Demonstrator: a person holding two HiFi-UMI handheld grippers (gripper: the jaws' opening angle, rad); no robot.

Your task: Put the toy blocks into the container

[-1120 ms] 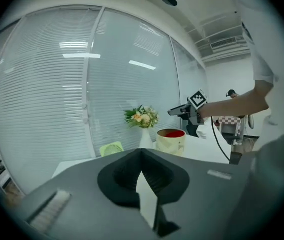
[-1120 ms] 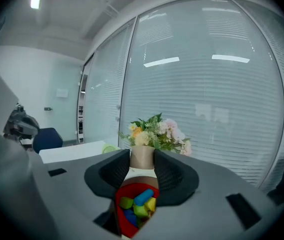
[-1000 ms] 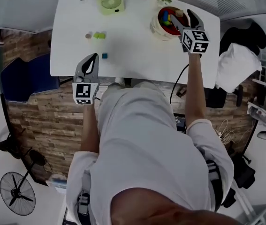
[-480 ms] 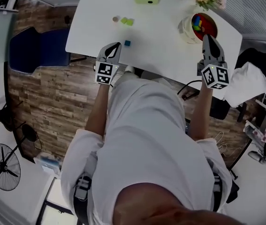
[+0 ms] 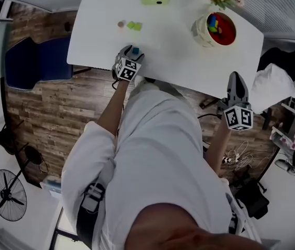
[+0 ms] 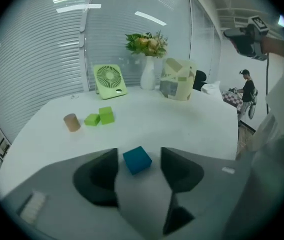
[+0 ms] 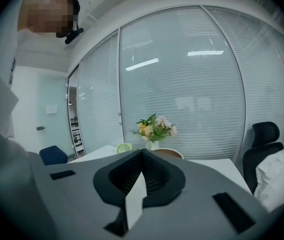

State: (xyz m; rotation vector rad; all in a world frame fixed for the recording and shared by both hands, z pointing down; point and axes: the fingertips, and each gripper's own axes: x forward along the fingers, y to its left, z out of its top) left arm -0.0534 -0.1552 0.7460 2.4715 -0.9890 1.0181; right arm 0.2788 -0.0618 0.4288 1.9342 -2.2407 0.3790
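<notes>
In the head view, the left gripper (image 5: 129,52) is held over the blue block (image 5: 135,50) near the table (image 5: 173,51) edge, and the container (image 5: 199,31) stands well to its right. In the left gripper view, the jaws have just been opened wide, with the block between them untouched. A pick is judged to be in hand, and closing is called for next. In the right gripper view, the right gripper (image 7: 142,159) is seen closed and empty.

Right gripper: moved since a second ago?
Yes. The right gripper was over the container; now it sits back past the near edge of the table, jaws shut, empty.
</notes>
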